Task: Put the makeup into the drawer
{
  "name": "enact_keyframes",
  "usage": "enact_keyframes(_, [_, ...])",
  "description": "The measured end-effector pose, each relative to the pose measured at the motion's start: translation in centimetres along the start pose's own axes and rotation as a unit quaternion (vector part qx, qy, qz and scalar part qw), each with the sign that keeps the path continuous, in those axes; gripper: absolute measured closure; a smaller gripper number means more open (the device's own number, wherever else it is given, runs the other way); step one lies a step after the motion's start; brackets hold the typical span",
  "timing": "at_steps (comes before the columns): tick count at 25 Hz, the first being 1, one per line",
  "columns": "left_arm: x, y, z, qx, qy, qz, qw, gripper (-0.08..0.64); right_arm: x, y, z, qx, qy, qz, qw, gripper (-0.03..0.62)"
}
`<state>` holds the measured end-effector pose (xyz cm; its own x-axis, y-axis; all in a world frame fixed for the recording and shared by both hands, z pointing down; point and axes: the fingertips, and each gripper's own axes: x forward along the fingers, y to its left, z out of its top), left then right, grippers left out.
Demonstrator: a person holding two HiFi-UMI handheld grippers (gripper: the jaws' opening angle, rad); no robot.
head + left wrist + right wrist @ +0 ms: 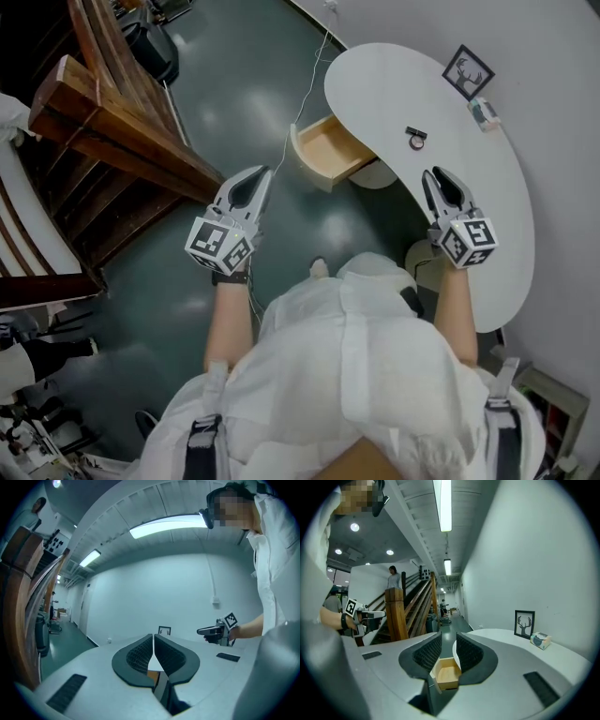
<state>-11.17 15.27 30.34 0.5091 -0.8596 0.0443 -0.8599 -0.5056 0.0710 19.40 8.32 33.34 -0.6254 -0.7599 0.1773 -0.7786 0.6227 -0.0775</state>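
Dark green floor fills most of the head view, with a wooden staircase [112, 122] on the left and a white curved table [487, 216] against the wall on the right. From the table's near edge a pale wooden drawer [330, 148] stands pulled out, and nothing shows inside it. The makeup [416, 139], a small dark item with a ring-shaped part, lies on the table top just behind the drawer. It sits well short of the framed deer picture [468, 72] and the small box [484, 112] by the wall.

The right gripper [434, 176] hangs over the table's edge and points toward the makeup. Its jaws stand a little apart with nothing between them, and its own view shows only the open drawer through the gap. The left gripper [262, 174] is over the floor, left of the drawer, its jaws closed together on nothing.

Judging by this, the drawer is ready and the step in hand is the reach for the makeup, which is not yet touched. The next move seems to belong to the right gripper. It would go forward over the table, bring its jaws to either side of the small item and close on it. Being low and small, the makeup could slide away, so a careful approach seems wise.
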Motion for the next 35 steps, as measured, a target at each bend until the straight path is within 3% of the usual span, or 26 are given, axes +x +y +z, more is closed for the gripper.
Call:
enact_keyframes(8, [4.7, 0.3, -1.1, -0.013, 0.018, -0.045, 0.9987, 0.537, 2.6, -2.2, -1.7, -0.014, 0.051, -0.015, 0.998, 0.491])
enact_keyframes(24, [21.5, 2.7, -3.4, -0.025, 0.057, -0.106, 0.9924, 0.537, 12.1, -11.9, -6.1, 0.007, 0.140, -0.013, 0.990, 0.439])
enact_keyframes(35, [29.2, 1.6, -6.6, -0.027, 0.090, -0.133, 0.9866, 0.537, 15.3, -17.1, -13.5, 0.022, 0.264, -0.005, 0.964, 0.417])
